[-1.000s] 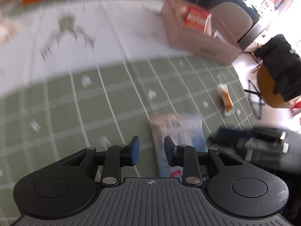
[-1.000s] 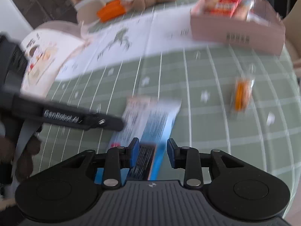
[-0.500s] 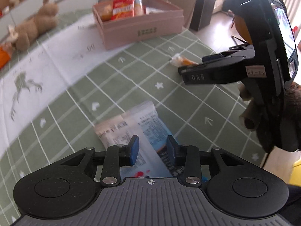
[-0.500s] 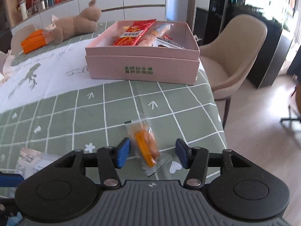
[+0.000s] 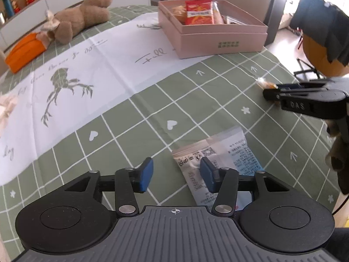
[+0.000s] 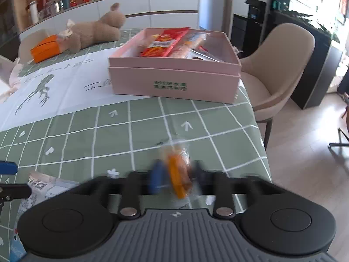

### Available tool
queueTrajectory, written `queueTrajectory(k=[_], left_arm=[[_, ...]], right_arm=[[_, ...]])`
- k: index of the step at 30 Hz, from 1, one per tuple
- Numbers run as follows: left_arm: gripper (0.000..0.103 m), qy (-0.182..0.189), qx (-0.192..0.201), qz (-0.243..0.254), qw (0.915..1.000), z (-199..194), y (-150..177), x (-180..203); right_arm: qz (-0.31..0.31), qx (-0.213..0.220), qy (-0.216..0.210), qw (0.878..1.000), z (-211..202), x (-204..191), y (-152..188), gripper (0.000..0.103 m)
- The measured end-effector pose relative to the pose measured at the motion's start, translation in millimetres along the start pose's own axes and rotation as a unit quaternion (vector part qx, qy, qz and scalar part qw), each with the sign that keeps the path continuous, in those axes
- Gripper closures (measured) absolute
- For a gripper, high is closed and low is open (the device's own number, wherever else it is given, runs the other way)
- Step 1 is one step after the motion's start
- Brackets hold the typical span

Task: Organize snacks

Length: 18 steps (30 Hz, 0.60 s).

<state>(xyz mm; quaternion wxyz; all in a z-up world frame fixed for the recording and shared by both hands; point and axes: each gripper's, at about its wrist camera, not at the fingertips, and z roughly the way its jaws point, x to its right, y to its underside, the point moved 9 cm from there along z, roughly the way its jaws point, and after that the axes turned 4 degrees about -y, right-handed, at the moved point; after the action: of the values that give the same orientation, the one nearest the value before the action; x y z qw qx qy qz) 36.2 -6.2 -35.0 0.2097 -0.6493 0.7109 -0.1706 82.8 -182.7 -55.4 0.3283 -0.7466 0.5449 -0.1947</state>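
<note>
A green checked tablecloth (image 6: 130, 131) with a white runner (image 5: 87, 65) is covering the table, and the pink box (image 6: 174, 80) is sitting at its far side, already holding a red packet (image 5: 199, 11) and other snacks. Nearer, two snacks are lying loose on the cloth: a white-and-blue packet (image 5: 220, 157) and a small clear sachet with orange contents (image 6: 177, 174). Half a second ago the left gripper (image 5: 175, 175) had its fingers much closer together over the white-and-blue packet; now they are standing wide apart and released, the right pad over the packet's edge, so that packet is lying free on the cloth. The right gripper (image 6: 176, 180), which was spread around the sachet, is now closing in on it: the fingers are blurred with motion and sitting just beside the wrapper on both sides, though whether they are yet pinching it I cannot tell. That suggests the sachet is the next snack going into the box, with the larger packet waiting its turn.
</note>
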Motion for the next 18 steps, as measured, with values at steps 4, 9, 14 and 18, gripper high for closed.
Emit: queueTrajectory(k=[4,9,14,18], left_arm=[[0.034,0.003,-0.003,-0.021,0.9998,4.7,-1.1,-11.8],[0.031,-0.018,0.001,-0.040,0.9990,6.1,-3.8,-28.2],[0.039,-0.042,-0.014,-0.053,0.9976,8.8,0.1,-41.7],[0.039,-0.012,0.014,-0.100,0.9948,-12.7,-3.2,-45.4]], right_arm=[[-0.001,-0.003,-0.022,1.000,-4.8,-8.9,5.2,0.080],[-0.021,0.010,-0.009,1.000,-11.4,-15.2,16.8,0.078],[-0.017,0.035,0.020,0.999,-13.2,-8.9,19.8,0.047],[0.022,0.047,0.027,0.998,-10.4,6.5,23.2,0.024]])
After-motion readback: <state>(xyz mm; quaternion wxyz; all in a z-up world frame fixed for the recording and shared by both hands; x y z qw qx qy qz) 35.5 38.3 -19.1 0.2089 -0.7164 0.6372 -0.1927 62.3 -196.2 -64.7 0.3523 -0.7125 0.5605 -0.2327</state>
